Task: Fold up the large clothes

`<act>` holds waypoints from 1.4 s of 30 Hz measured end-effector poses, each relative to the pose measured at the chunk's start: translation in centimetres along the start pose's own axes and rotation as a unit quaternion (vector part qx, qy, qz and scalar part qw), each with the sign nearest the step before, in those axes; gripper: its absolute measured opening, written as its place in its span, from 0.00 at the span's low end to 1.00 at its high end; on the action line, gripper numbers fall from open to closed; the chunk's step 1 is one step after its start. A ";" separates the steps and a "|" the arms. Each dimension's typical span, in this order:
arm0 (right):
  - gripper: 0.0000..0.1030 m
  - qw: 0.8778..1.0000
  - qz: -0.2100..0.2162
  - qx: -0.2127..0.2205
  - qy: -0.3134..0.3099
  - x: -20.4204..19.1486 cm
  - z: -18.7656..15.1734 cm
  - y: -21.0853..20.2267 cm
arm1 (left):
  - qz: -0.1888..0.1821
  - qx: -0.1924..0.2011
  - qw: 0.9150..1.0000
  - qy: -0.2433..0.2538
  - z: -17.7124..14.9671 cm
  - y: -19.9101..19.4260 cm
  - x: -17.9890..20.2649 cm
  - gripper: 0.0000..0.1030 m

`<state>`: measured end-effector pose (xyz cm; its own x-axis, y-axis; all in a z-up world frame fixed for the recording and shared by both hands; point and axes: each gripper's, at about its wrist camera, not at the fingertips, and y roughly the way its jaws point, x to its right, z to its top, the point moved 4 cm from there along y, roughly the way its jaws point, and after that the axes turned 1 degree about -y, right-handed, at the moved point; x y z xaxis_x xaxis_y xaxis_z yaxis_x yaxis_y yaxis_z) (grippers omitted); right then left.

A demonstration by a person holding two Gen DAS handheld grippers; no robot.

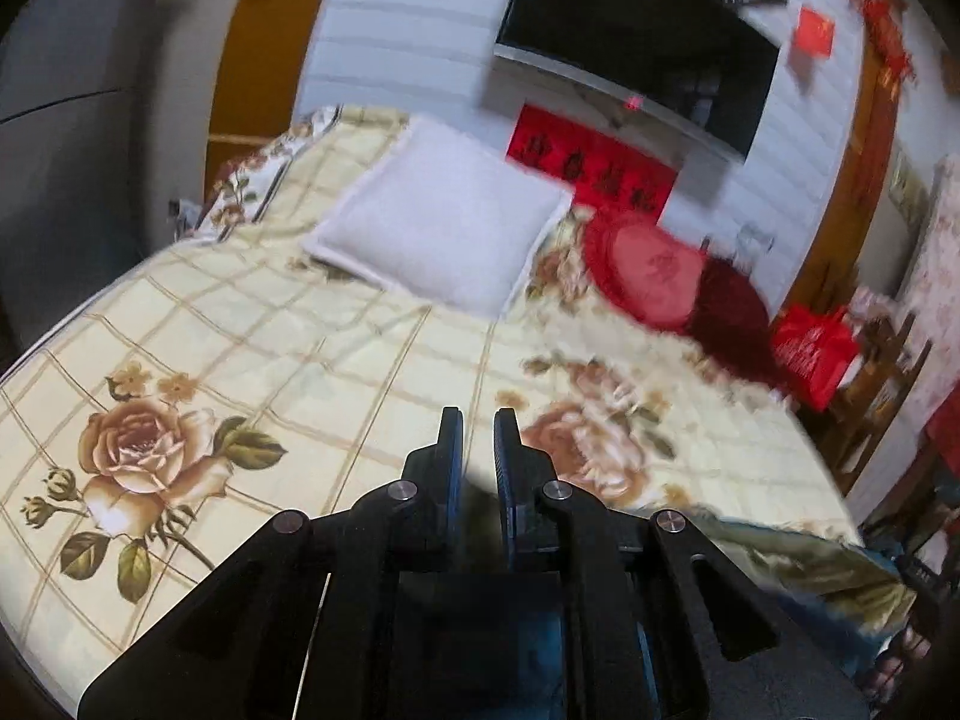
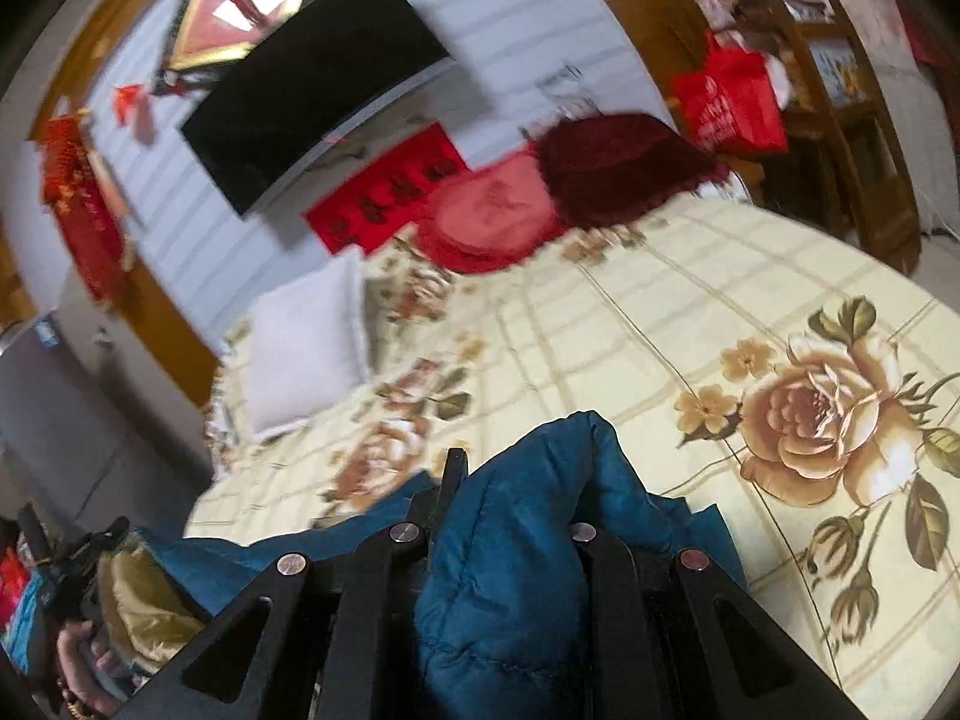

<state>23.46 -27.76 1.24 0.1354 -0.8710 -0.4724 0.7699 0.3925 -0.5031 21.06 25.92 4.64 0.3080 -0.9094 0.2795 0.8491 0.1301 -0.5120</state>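
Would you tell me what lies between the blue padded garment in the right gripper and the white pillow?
Only bare floral bedspread lies between the blue padded garment and the white pillow, as the right wrist view shows.

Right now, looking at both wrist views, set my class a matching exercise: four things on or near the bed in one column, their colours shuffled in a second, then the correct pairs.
Things:
1. square pillow
2. padded garment in the right gripper
3. round cushion
4. television screen

Colours:
A. black
B. teal blue
C. red
D. white

Pairs: 1-D, 2-B, 3-C, 4-A
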 end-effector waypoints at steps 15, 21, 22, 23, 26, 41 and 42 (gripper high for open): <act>0.49 0.994 0.052 -0.060 0.074 1.6 0.1 3.6 | 0.024 -0.029 0.999 -0.021 -3.1 0.4 -1.9 0.61; 0.69 0.998 0.033 -0.011 0.047 0.2 2.4 -2.0 | 0.020 -0.019 1.000 0.000 -2.4 -2.2 0.1 0.61; 0.69 0.999 0.027 -0.003 0.036 -0.2 2.6 -2.7 | 0.021 -0.018 1.000 0.009 -2.4 -2.4 0.7 0.61; 0.70 1.000 0.017 0.004 0.018 -0.7 2.7 -3.5 | 0.020 -0.020 0.999 0.014 -2.5 -2.4 1.2 0.61; 0.72 0.999 -0.021 0.001 -0.026 -1.9 2.5 -4.0 | 0.018 -0.036 0.998 0.041 -3.4 -1.4 3.2 0.61; 0.75 0.975 -0.100 -0.165 -0.110 0.4 -4.1 10.6 | 0.171 -0.105 0.977 0.068 -11.4 7.5 -1.0 0.72; 0.77 0.977 -0.093 -0.161 -0.106 0.9 -4.2 10.9 | 0.172 -0.101 0.978 0.057 -11.6 7.6 -1.4 0.72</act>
<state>29.35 -23.03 -7.73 0.1638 -0.9643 -0.2080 0.5615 0.2644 -0.7841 22.13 23.59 -9.03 0.4998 -0.8658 -0.0242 0.5979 0.3650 -0.7137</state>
